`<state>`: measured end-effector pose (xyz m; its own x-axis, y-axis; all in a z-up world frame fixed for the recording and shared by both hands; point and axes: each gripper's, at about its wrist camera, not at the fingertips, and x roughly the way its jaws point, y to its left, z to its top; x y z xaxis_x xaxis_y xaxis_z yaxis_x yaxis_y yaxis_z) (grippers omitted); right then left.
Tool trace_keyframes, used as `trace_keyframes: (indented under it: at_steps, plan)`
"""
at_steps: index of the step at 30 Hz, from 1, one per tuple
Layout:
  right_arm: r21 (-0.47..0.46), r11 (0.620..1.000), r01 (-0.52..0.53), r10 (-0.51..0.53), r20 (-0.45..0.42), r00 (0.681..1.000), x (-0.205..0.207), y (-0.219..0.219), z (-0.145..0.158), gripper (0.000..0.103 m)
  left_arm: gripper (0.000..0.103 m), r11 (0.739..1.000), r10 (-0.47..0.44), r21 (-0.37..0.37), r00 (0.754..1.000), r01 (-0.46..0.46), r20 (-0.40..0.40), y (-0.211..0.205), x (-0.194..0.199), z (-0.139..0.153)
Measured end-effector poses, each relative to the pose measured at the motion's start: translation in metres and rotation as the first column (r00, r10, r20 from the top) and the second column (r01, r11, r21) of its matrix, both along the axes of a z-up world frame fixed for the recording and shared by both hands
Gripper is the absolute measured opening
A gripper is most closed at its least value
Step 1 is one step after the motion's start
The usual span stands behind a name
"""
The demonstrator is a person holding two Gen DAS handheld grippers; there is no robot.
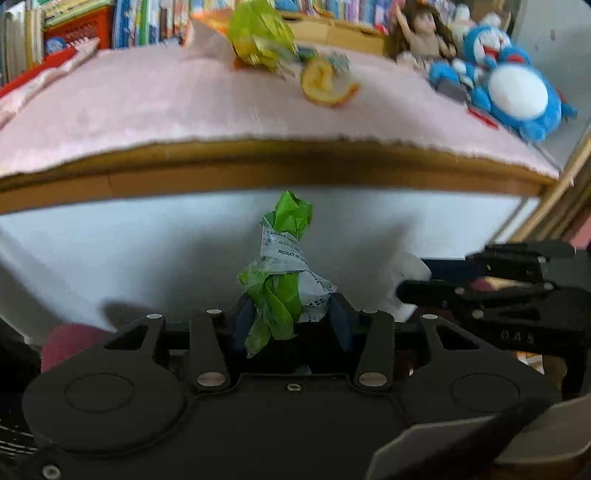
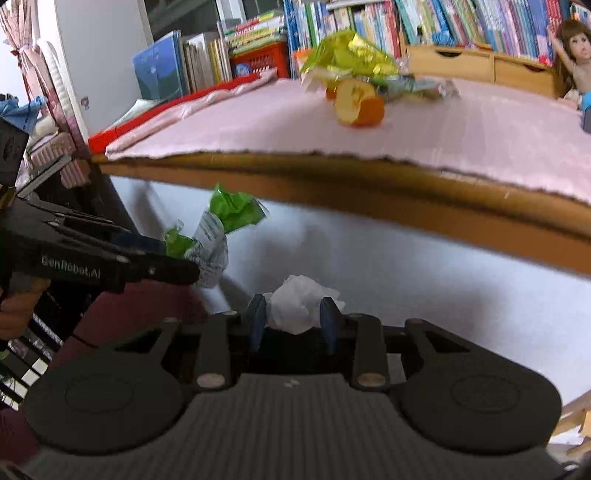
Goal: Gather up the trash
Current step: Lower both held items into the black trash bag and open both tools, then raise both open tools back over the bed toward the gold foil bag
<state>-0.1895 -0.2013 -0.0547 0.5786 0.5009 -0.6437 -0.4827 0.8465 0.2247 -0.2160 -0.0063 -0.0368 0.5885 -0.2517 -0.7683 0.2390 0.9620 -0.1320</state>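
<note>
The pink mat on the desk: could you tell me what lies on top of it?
On the pink mat: orange peel, yellow-green wrapper, blue plush toy. Anything beneath the wrappers is covered.

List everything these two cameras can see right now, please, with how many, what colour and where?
Crumpled wrapper: one, green and white, clamped in the left gripper, below the table edge.
Crumpled tissue: one, white, clamped in the right gripper.
Fruit peel: one piece, orange and pale, on the pink cloth.
Foil bag: one, yellow-green, behind the peel.
Pink cloth: one, covering the table top.
Table: one, brown wooden edge.
Books: many, mixed colours, along the back.
Doll: one, brown hair, back right.
Plush toy: blue and white, right end of the table; count unclear.
Left gripper: one, black.
Right gripper: one, black.
</note>
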Motion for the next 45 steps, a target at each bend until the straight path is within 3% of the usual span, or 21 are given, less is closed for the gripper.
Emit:
trace_keyframes:
  at_steps: [10, 13, 15, 18, 22, 27, 32, 38, 45]
  plan:
    - [-0.034, 0.998, -0.046, 0.043, -0.082, 0.996, -0.008, 0.009, -0.018, 0.042, 0.043, 0.996, -0.057, 0.061, 0.99, 0.066, -0.132, -0.011, -0.004, -0.026]
    - [-0.033, 0.998, -0.05, 0.047, -0.091, 0.995, -0.009, 0.01, -0.02, 0.048, 0.044, 0.994, -0.071, 0.072, 0.986, 0.083, -0.153, -0.014, -0.006, -0.031]
    - [-0.036, 0.998, -0.054, 0.051, -0.093, 0.994, -0.008, 0.011, -0.02, 0.057, 0.046, 0.993, -0.077, 0.079, 0.983, 0.091, -0.166, -0.015, -0.006, -0.033]
    - [-0.036, 0.998, -0.051, 0.048, -0.093, 0.995, -0.009, 0.01, -0.02, 0.062, 0.055, 0.991, -0.069, 0.104, 0.982, 0.088, -0.173, -0.017, -0.006, -0.036]
    - [-0.022, 0.999, -0.03, 0.028, -0.092, 0.995, -0.007, 0.008, -0.019, 0.067, 0.069, 0.985, -0.06, 0.153, 0.99, 0.079, -0.129, -0.02, -0.007, -0.033]
    - [-0.018, 1.0, 0.005, -0.006, -0.054, 0.999, -0.004, 0.004, -0.013, 0.07, 0.073, 0.985, -0.049, 0.164, 0.996, 0.06, -0.068, -0.019, -0.004, -0.022]
    - [-0.003, 0.998, 0.056, -0.056, 0.031, 0.998, 0.003, -0.005, 0.002, 0.072, 0.075, 0.982, -0.029, 0.189, 0.998, 0.017, 0.057, -0.018, 0.004, -0.001]
    - [0.06, 0.984, 0.167, -0.175, 0.19, 0.966, 0.022, -0.019, 0.033, 0.078, 0.081, 0.994, 0.033, 0.098, 0.985, -0.05, 0.17, -0.008, 0.032, 0.031]
    - [0.076, 0.962, 0.264, -0.274, 0.313, 0.909, 0.058, -0.006, 0.05, 0.083, 0.084, 0.99, 0.141, -0.037, 0.947, -0.137, 0.289, 0.011, 0.084, 0.071]
